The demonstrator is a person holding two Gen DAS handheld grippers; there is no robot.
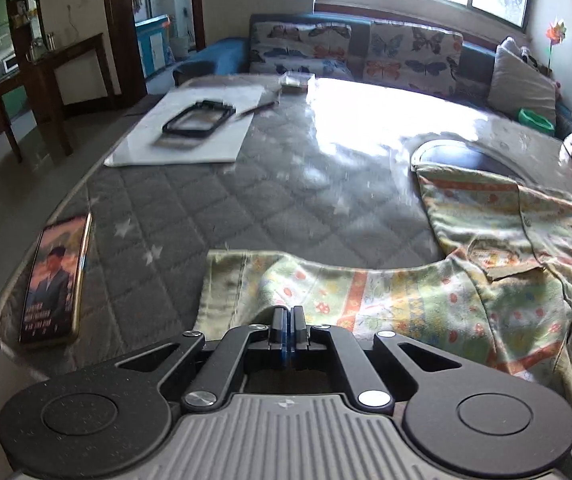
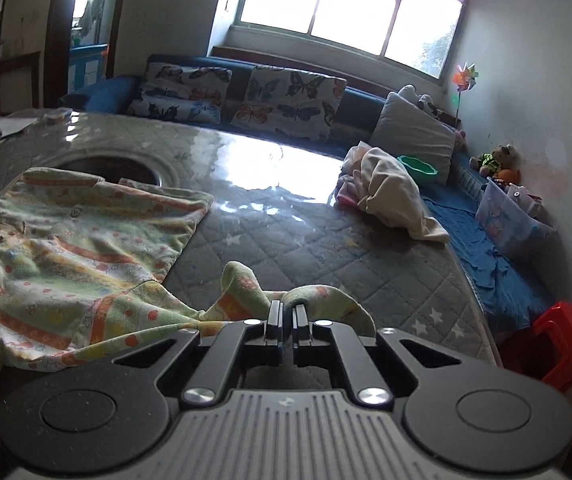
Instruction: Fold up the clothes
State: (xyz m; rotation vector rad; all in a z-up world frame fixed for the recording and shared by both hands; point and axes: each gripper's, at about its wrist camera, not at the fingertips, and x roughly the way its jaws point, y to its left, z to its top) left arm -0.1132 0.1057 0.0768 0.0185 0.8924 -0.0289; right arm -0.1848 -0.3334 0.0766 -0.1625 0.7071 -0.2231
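Your left black two-finger gripper (image 1: 288, 312) sits low and level, its jaws pressed together on the pale green printed garment (image 1: 386, 296). Your right black two-finger gripper (image 2: 286, 307) is likewise clamped on that garment's bunched edge.

Black left gripper (image 1: 289, 312), silver screws

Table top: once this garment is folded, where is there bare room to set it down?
Widest bare stretch: the middle of the quilted table, between the white board and the patterned garment. Also free: the strip between the garment and the pile of clothes. The near edge is crowded: both the left gripper and right gripper pinch fabric, beside a phone.
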